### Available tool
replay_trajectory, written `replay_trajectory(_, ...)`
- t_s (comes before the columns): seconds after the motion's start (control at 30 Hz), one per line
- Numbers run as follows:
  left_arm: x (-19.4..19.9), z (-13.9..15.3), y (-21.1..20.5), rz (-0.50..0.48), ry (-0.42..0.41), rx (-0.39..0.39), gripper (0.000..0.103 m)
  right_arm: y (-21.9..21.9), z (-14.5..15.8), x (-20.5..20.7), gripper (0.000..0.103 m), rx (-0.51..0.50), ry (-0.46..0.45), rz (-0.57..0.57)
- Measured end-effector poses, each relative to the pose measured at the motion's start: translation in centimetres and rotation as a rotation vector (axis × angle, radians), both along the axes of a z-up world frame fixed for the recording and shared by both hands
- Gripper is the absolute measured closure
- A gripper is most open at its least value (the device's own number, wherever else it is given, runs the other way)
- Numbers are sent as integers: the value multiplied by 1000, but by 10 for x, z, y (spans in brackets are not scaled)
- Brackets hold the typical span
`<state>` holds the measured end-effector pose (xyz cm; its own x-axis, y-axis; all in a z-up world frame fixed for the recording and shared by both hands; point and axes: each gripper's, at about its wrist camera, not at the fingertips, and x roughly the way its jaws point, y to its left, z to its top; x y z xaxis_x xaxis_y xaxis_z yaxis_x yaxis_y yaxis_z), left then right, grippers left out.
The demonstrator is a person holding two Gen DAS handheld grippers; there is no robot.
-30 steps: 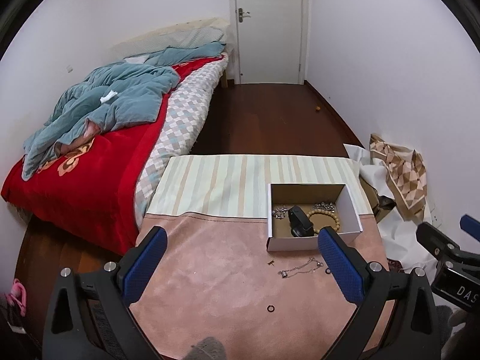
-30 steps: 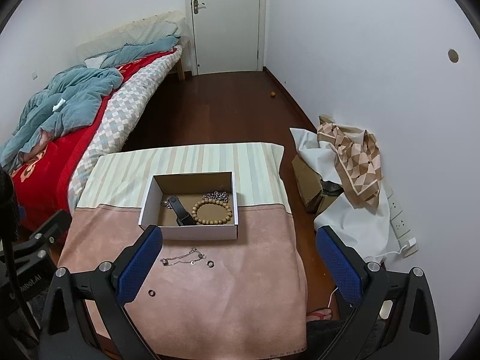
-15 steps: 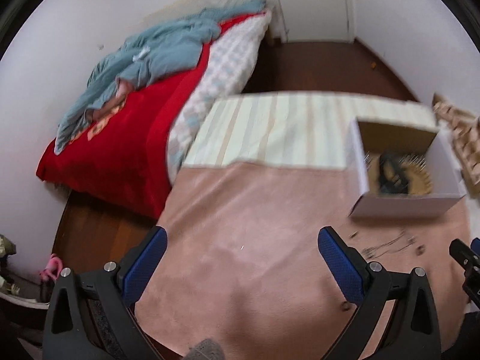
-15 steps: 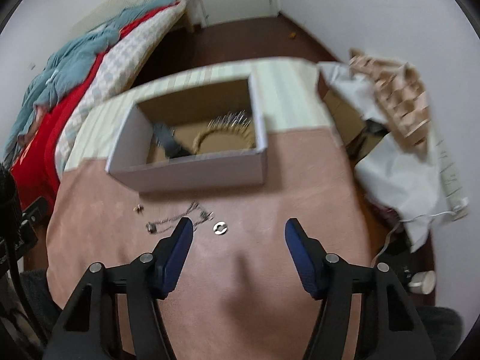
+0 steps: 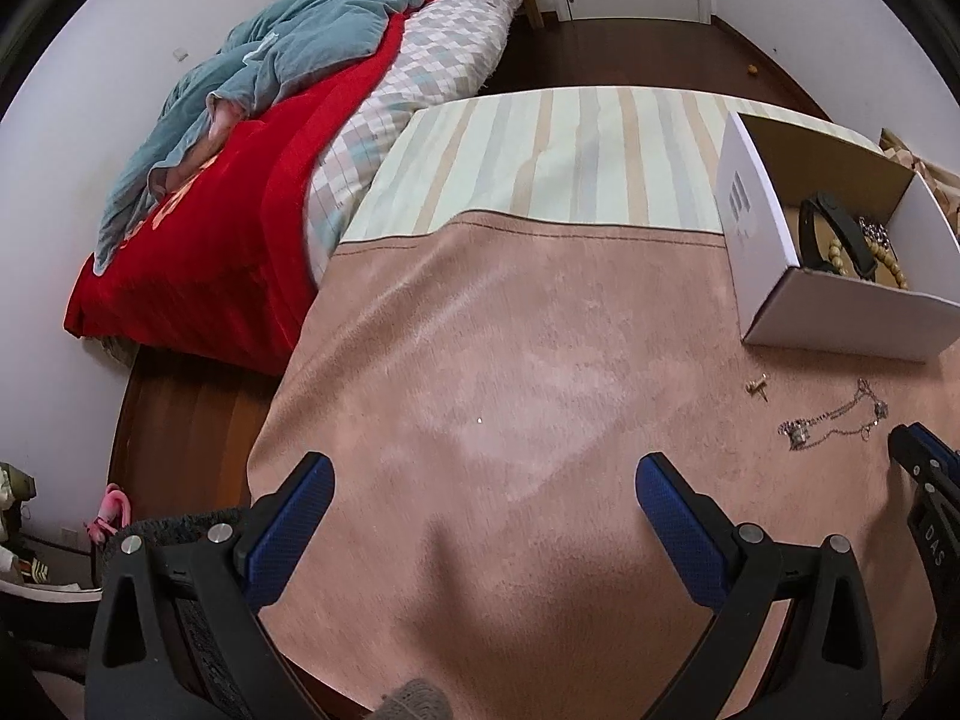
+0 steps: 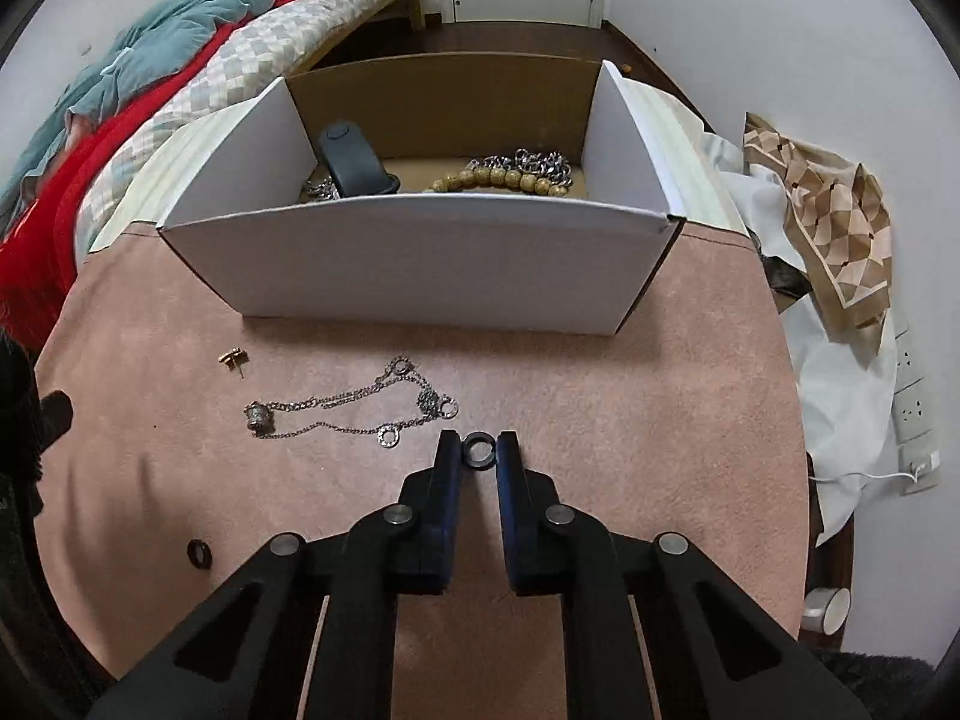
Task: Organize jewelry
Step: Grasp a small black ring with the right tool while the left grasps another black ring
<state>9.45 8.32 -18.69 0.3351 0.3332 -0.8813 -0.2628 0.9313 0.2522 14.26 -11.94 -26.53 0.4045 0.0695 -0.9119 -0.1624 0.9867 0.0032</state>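
My right gripper (image 6: 479, 450) is shut on a dark ring (image 6: 479, 449) that lies on the pink cloth in front of the white box (image 6: 420, 264). A silver chain necklace (image 6: 354, 405) lies just left of it, with a small gold earring (image 6: 233, 356) further left and a second dark ring (image 6: 200, 553) at the near left. The box holds a black band (image 6: 354, 162), a wooden bead bracelet (image 6: 510, 180) and a silver chain. My left gripper (image 5: 480, 492) is open and empty over bare cloth, left of the box (image 5: 840, 276), the necklace (image 5: 834, 420) and the earring (image 5: 757, 387).
The table cloth (image 5: 540, 360) is pink with a striped far part. A bed with a red cover (image 5: 210, 210) stands to the left. A patterned scarf on white cloth (image 6: 822, 222) and a power strip (image 6: 912, 396) lie to the right of the table.
My right gripper has dropped toward the table and shut on the ring by the necklace. My left gripper has swung left and lower and stays open.
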Motion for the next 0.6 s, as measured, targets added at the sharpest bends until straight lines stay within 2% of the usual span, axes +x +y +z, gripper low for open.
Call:
replay_trajectory(0.13, -8, -2, -8, -28, 13, -68, 0, -13, 10, -8, 91, 37, -16, -32)
replay_trajectory(0.27, -17, -17, -30, -95, 72, -183, 1, -33, 30, -21, 91, 71, -37, -74)
replay_trajectory(0.4, -22, -31, -53, -160, 113, -244, 1, -49, 45, -34, 91, 75, -59, -107)
replay_trajectory(0.47, -24, -36, -66, -191, 117, -245, 5, -52, 49, -40, 91, 65, -69, -125)
replay_trajectory(0.53, -25, -41, -74, -211, 127, -244, 21, -55, 50, -45, 91, 63, -62, -139)
replay_trajectory(0.6, -26, -44, -81, -231, 126, -253, 32, -57, 48, -50, 91, 61, -53, -153)
